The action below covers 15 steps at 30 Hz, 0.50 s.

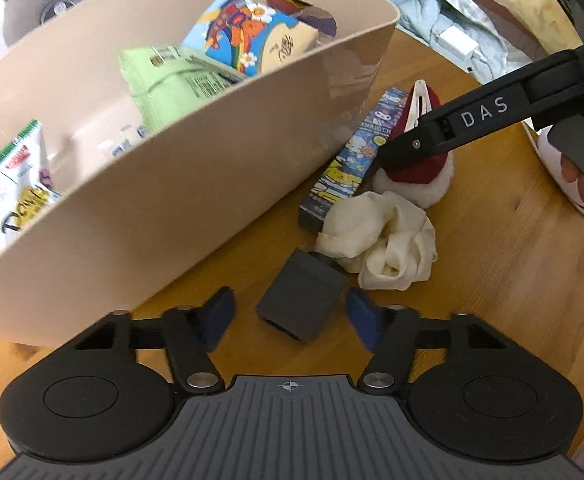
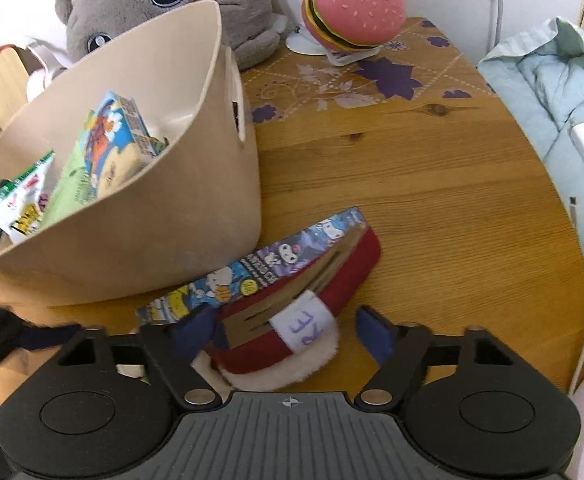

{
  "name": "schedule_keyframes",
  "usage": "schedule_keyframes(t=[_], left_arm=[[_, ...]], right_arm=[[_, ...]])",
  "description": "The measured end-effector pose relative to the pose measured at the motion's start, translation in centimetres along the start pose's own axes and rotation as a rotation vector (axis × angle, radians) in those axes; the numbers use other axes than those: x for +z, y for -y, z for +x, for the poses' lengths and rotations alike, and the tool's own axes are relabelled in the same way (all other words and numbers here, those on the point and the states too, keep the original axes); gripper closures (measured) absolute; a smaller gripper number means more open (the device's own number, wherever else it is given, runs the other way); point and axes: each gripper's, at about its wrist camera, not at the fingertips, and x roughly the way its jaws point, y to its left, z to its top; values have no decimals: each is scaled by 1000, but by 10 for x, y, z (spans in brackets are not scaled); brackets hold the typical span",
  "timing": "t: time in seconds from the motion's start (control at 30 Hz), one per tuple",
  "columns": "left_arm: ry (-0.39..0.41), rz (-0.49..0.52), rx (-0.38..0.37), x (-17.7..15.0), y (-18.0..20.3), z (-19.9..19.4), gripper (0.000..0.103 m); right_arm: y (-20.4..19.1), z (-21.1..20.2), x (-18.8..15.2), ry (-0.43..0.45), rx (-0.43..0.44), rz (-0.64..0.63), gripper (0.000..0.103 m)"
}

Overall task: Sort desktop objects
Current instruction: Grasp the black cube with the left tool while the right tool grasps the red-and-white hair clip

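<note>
Left hand-held gripper (image 1: 290, 314) and right hand-held gripper (image 2: 284, 330), both agape.

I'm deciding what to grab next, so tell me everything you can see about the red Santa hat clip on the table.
The Santa hat clip is dark red felt with a white fluffy brim and a metal snap clip on its upturned back, plus a white handwritten label. It lies flat on the wooden table, against the long cartoon box. The right hand-held gripper is open around it, fingers not yet closed.

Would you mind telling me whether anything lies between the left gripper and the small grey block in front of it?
Nothing visible does: the grey block sits on bare table just ahead of the open left gripper.
</note>
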Motion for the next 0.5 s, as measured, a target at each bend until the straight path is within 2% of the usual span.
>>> schedule_keyframes(t=[0.03, 0.27, 0.5], left_arm=[[-4, 1, -3, 0, 0, 1, 49], [-3, 8, -17, -3, -2, 0, 67], [9, -39, -37, -6, -7, -9, 71]], right_arm=[[-1, 0, 0, -2, 11, -1, 45], [-13, -6, -8, 1, 29, -13, 48], [-11, -17, -19, 8, 59, -12, 49]])
